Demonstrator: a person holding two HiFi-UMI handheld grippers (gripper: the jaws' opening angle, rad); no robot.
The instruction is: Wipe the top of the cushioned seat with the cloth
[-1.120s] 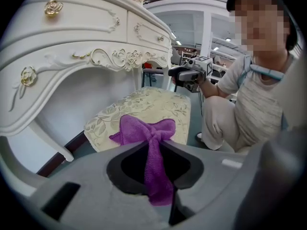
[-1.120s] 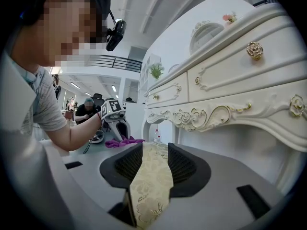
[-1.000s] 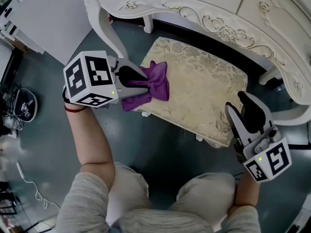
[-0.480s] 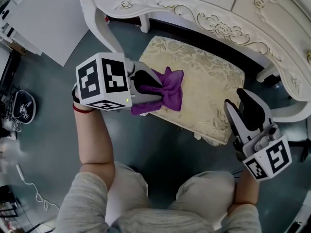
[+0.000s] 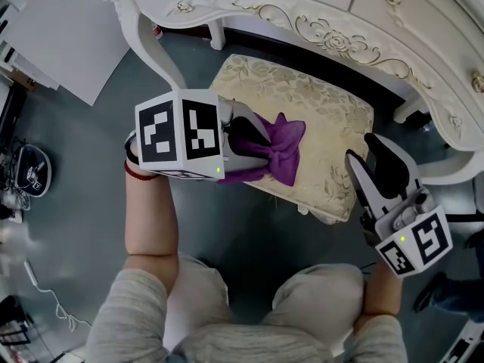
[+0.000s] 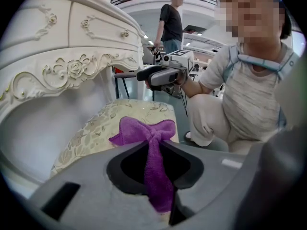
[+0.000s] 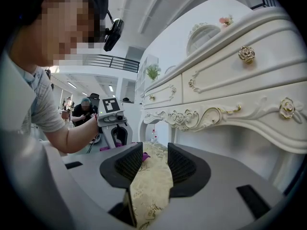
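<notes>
The cushioned seat (image 5: 325,116) is a low stool with gold floral fabric, standing under the white dressing table. My left gripper (image 5: 261,148) is shut on a bunched purple cloth (image 5: 283,146), which lies on the seat's front middle. In the left gripper view the cloth (image 6: 146,131) runs pinched between the jaws of the left gripper (image 6: 154,147) and fans out on the seat (image 6: 96,133). My right gripper (image 5: 363,150) is at the seat's right end. In the right gripper view the seat's fabric (image 7: 151,181) fills the gap of the right gripper (image 7: 155,164), touching both pads.
The ornate white dressing table (image 5: 340,21) arches over the back of the seat, with a curved leg (image 5: 151,48) at the left. A white board (image 5: 60,29) lies on the floor at top left, cables and a black device (image 5: 30,169) at far left. My knees are close below.
My left gripper has slid to the right along the seat's front with the purple cloth in it. The right gripper has stayed at the seat's right end.
</notes>
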